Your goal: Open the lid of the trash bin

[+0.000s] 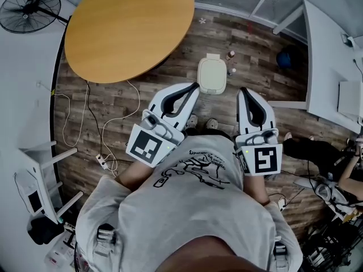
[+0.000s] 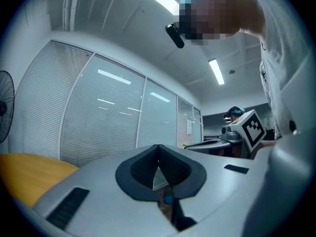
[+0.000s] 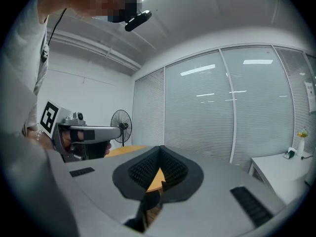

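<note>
The trash bin (image 1: 211, 77) stands upright on the plank floor (image 1: 255, 55), its top facing straight up at the head camera. From above it is a rounded rectangle. Its long axis runs away from the person, with a narrower raised strip across the far end. It sits in the stretch of floor between the rim of the round table (image 1: 127, 27) and the white desk (image 1: 326, 61) at the right edge, a little ahead of the person's shoes (image 1: 193, 120). Two small things lie on the floor just beside its right flank, too small to make out.

The lid (image 1: 212, 71) is pale cream, plain and smooth. It lies flat and closed on the body, so what the bin holds cannot be seen.

Both claws are held about level in front of the person, pointing toward the bin, and neither touches it. The left claw (image 1: 195, 86) ends near the bin's near left corner. In its own view (image 2: 158, 147) the dark ribbed pads meet at the tip with nothing between them. The right claw (image 1: 243, 90) ends to the right of the bin, clear of it. Its own view (image 3: 159, 148) shows the pads likewise pressed together and empty, with the orange tabletop and a standing fan (image 3: 121, 122) beyond.
</note>
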Available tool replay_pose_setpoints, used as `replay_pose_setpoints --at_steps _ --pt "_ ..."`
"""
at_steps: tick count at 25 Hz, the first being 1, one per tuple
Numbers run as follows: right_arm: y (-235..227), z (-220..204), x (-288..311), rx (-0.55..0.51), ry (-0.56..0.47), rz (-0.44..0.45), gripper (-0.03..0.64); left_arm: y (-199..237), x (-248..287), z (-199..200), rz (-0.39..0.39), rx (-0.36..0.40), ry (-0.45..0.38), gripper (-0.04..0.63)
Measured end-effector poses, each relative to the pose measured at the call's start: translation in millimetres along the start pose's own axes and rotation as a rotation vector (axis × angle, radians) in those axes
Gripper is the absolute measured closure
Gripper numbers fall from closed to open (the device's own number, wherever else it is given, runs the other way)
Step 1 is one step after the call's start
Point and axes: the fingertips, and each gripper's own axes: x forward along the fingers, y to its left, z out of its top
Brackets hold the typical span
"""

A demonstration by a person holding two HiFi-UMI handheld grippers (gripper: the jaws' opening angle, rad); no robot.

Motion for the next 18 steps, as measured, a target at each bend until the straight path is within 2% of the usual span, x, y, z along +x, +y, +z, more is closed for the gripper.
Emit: replay_pose_setpoints --at_steps 9,18 --pt "-46 -7 -3 -0.017 0.024 -0.008 0.611 -11 42 -6 -0.011 -0.004 0.016 0.580" --pt "-63 -25 -3 -0.026 0.045 -0.005 0.611 -21 60 -32 -0.053 0.026 0.088 0.579"
